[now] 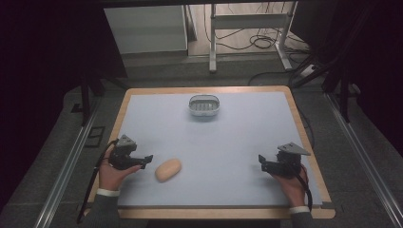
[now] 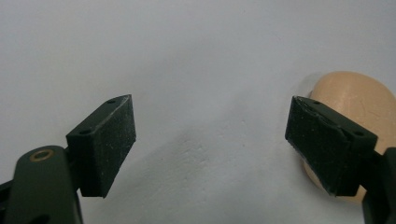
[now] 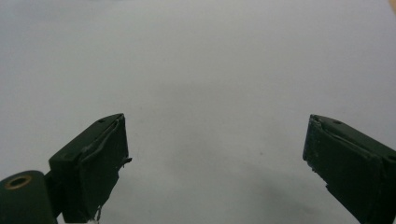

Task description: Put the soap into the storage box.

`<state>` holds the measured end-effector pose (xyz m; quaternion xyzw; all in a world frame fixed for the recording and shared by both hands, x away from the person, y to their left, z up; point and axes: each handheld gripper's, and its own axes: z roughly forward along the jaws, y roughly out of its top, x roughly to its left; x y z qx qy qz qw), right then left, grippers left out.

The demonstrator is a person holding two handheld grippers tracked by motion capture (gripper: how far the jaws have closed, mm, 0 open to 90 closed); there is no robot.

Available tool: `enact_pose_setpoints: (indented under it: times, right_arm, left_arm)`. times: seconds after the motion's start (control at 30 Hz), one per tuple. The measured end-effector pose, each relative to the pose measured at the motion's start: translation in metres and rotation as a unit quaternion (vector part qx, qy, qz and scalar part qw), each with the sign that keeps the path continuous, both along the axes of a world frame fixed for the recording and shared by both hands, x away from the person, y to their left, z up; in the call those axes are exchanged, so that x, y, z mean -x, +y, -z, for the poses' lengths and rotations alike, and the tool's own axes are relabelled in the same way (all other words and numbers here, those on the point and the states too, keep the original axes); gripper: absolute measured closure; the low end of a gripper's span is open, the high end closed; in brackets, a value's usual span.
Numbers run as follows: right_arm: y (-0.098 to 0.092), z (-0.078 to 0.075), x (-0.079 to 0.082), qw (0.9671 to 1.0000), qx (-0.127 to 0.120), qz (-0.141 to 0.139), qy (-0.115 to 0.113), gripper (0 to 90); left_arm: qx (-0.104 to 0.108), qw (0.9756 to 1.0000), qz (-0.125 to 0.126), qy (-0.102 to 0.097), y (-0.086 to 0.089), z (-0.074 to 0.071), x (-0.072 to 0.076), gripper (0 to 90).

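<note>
Sleeves: nearest us in the high view, two grey sleeves with white cuffs come in over the near edge of the table [image 1: 304,142], each hand [image 1: 110,175] gripping one tool.
Left gripper: we see the left gripper [image 1: 148,159] at the near left of the table, its jaws spread wide with nothing between them, pointing right toward the bread roll [image 1: 168,169].
Bread roll: a pale tan, oval roll lying on the light mat [image 1: 223,156] just beside the left gripper's tips; from above we cannot tell whether they touch.
Left gripper view: here we look along the left gripper [image 2: 210,140] and find the bread roll [image 2: 359,100] partly behind the right-hand jaw rather than in the gap, a detail the high view leaves unclear. The open space between the pads [image 2: 109,140] shows bare mat [image 2: 196,60].
Right gripper: we see the right gripper [image 1: 261,162] at the near right, well apart from the roll, held in the other hand [image 1: 291,183] with a cable looping off it.
Right gripper view: the right gripper [image 3: 215,154] stands spread apart and empty over plain mat [image 3: 210,70].
Basket: a small white oval basket [image 1: 204,106] with a slotted floor sits at the far middle of the mat, well apart from both tools.
Table: a wooden border frames the mat.
Background: beyond the far edge, we see white metal legs [image 1: 213,42] and loose cables [image 1: 256,40] on the floor.
</note>
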<state>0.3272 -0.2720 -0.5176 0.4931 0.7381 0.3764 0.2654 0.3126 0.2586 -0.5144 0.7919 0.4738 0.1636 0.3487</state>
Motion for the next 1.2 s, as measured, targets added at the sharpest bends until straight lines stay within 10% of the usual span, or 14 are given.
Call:
enact_pose_setpoints:
  times: [1.2]
  right_arm:
    - [-0.013,0.005,0.008,0.9991,-0.036,0.002,-0.022,8.9]
  left_arm:
    - [-0.014,0.9992,0.032,0.018,-0.015,-0.023,0.007,19.8]
